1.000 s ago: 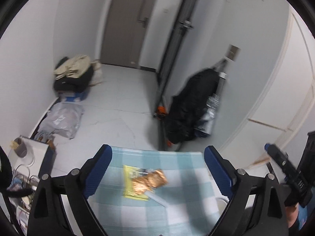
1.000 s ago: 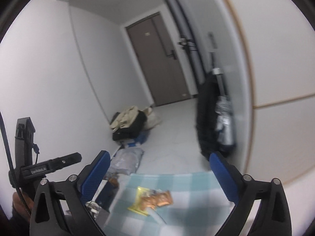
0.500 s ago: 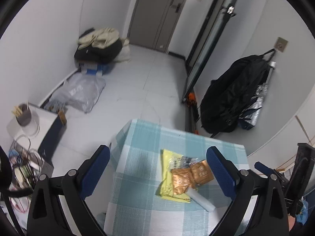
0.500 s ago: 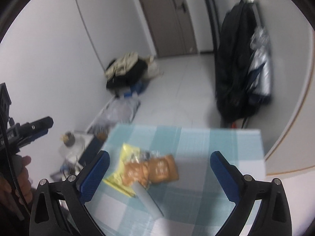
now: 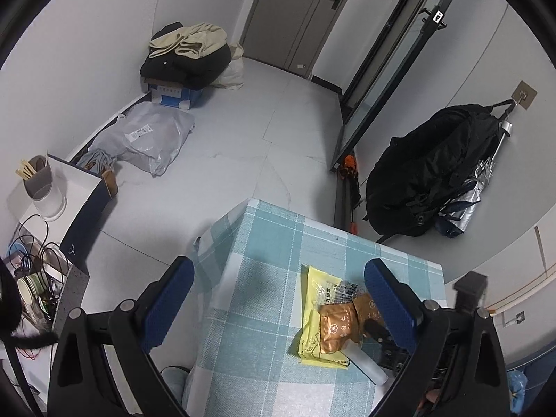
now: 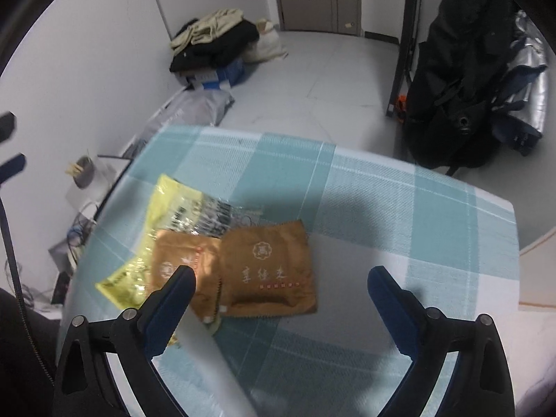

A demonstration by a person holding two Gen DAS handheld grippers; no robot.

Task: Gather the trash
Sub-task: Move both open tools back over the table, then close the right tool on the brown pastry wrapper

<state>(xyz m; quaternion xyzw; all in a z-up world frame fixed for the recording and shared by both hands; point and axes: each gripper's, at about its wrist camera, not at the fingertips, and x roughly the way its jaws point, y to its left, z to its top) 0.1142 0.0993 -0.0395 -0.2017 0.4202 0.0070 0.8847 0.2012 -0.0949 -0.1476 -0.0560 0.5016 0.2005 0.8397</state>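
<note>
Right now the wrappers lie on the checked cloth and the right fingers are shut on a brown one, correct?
Not quite. The wrappers do lie on the checked cloth, but the right fingers stand open above them, gripping nothing, as the right wrist view shows.

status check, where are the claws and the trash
Right claw open, jaws just closing slightly, low over brown wrappers. Left claw open, empty. Yellow wrapper and white tube alongside. Nothing blocking.
</note>
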